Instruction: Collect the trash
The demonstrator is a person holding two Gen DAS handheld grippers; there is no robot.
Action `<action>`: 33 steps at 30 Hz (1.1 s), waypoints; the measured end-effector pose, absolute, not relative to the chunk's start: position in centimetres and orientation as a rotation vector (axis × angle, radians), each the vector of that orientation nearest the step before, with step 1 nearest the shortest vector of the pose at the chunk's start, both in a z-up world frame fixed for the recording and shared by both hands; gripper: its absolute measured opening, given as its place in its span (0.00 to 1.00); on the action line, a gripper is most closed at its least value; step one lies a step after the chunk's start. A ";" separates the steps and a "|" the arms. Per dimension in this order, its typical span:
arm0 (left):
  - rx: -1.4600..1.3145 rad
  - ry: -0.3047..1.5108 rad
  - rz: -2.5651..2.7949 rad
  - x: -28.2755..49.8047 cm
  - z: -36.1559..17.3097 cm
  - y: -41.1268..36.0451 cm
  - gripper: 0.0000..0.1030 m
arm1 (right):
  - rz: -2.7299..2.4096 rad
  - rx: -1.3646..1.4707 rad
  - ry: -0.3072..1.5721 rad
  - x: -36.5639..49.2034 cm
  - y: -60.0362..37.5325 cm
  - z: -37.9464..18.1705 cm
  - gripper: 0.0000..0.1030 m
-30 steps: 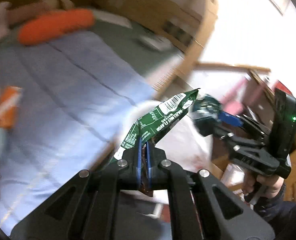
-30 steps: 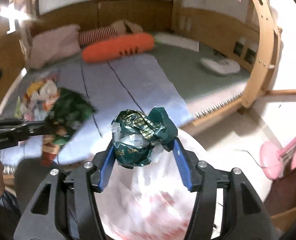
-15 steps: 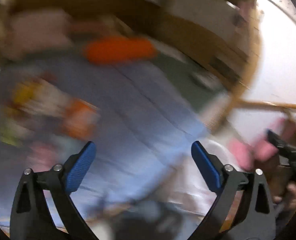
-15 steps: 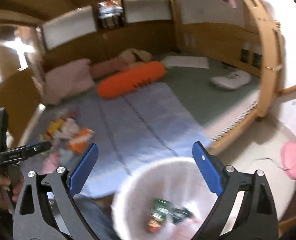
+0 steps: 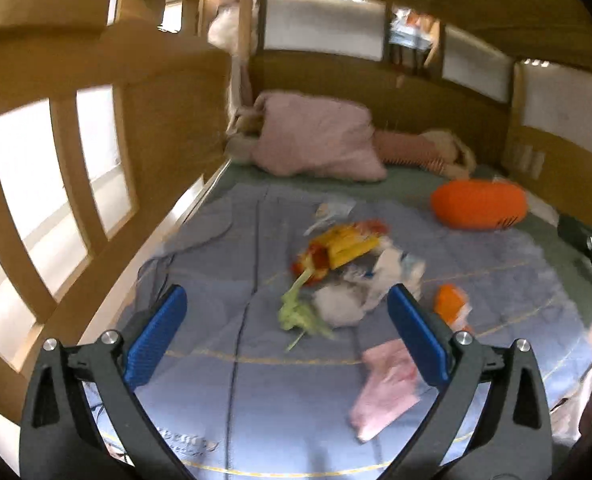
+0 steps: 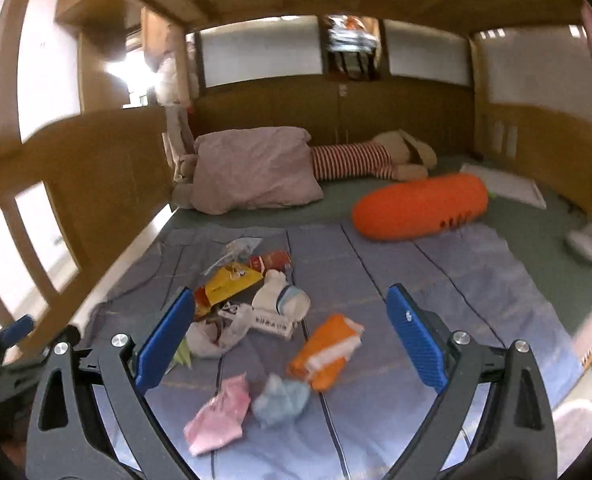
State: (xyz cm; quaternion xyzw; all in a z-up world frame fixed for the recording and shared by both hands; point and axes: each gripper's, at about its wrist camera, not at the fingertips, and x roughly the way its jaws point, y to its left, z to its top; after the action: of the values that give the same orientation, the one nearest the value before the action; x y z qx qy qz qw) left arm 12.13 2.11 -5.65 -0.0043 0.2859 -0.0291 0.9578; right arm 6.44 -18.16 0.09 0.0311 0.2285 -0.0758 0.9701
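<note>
A pile of trash lies on the blue blanket [image 6: 435,280]. It holds a yellow and red wrapper [image 5: 335,246], a green wrapper [image 5: 296,312], an orange packet [image 6: 327,350], a pink scrap [image 6: 220,412], a crumpled light blue piece [image 6: 282,398] and a white plastic bag [image 6: 220,328]. My left gripper [image 5: 286,296] is open and empty, hovering short of the pile. My right gripper [image 6: 290,294] is also open and empty, with the orange packet seen between its fingers further off. One pad [image 6: 16,328] of the left gripper shows at the right wrist view's lower left edge.
A pink pillow [image 6: 256,168], a striped plush toy [image 6: 359,160] and an orange carrot-shaped cushion [image 6: 419,208] lie at the bed's far end. A wooden rail [image 5: 96,140] runs along the left side. A white device [image 6: 589,242] rests on the green mattress at right.
Both grippers let go of their green wrappers over the white bin and opened wide. They then swung away from the bin to face the trash pile on the bed.
</note>
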 end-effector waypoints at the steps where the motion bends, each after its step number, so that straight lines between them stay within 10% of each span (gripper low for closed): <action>1: -0.003 0.628 -0.068 12.9 -5.9 2.1 0.97 | -0.171 0.045 0.451 6.7 -17.8 -0.8 0.92; 33: 0.017 0.674 -0.137 12.3 -7.6 2.0 0.97 | -0.134 0.088 0.587 9.0 -18.0 -4.7 0.93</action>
State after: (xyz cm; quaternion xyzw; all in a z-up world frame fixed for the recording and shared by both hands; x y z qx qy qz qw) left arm 12.29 1.96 -7.62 0.0081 0.3304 -0.0670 0.9414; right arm 8.97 -18.00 -4.72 0.0432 0.2890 -0.0660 0.9541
